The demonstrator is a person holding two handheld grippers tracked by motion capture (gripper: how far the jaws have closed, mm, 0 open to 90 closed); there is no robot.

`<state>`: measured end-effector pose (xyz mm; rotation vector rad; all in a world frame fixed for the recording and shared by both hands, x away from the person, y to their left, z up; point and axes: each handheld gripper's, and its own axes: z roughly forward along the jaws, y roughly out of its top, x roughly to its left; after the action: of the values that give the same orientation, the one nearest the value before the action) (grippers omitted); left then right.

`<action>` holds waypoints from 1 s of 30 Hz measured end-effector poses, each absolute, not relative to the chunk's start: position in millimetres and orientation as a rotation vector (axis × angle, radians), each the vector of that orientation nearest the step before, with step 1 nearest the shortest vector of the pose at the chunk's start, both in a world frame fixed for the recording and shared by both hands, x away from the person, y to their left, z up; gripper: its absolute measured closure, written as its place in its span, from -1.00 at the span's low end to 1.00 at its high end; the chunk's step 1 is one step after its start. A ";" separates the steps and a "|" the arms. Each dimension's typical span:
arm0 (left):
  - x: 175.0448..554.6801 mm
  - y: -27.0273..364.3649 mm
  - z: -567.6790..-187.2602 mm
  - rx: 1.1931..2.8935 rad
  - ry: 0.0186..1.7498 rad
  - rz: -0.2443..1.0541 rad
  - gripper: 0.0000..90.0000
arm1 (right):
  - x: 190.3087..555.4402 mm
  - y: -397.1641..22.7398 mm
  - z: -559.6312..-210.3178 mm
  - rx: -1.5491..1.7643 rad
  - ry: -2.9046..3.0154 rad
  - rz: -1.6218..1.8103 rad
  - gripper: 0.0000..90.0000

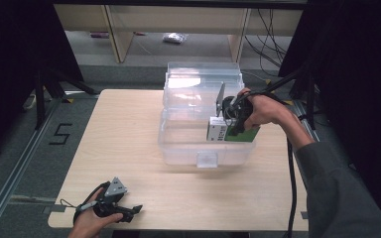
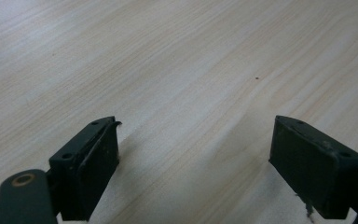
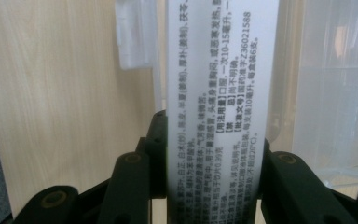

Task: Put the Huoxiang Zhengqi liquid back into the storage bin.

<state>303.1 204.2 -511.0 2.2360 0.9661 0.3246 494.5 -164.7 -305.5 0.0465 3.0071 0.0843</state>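
Observation:
My right gripper [image 1: 234, 126] is shut on a white and green medicine box [image 1: 218, 130], held over the inside of the clear plastic bin [image 1: 206, 151]. Seen from the right gripper view, the box [image 3: 221, 88] stands tall between the two black jaws, its white face covered in small printed text, with my right gripper [image 3: 212, 154] pinching its sides. My left gripper [image 1: 131, 212] rests near the table's front left edge, held by a hand. From the left gripper view, my left gripper [image 2: 196, 149] stands open over bare wood, nothing between its fingers.
The bin's clear lid [image 1: 203, 82] stands open at the back, its latch tab [image 1: 207, 159] at the front. The light wooden table [image 1: 124, 144] reaches left of the bin. Black cables [image 1: 291, 173] trail along the right arm. Shelving legs [image 1: 121, 34] stand behind the table.

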 end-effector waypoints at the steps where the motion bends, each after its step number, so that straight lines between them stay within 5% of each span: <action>1: 303.1 204.3 -510.8 2.237 0.966 0.323 -0.67 | 496.1 -164.4 -307.0 0.044 3.012 0.078 0.44; 30: 303.2 204.5 -511.1 2.237 0.964 0.321 -0.67 | 522.0 -162.6 -362.2 0.022 3.075 0.007 0.43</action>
<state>303.2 204.5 -511.1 2.2373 0.9645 0.3207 522.0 -162.6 -362.2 0.0224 3.0748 0.0066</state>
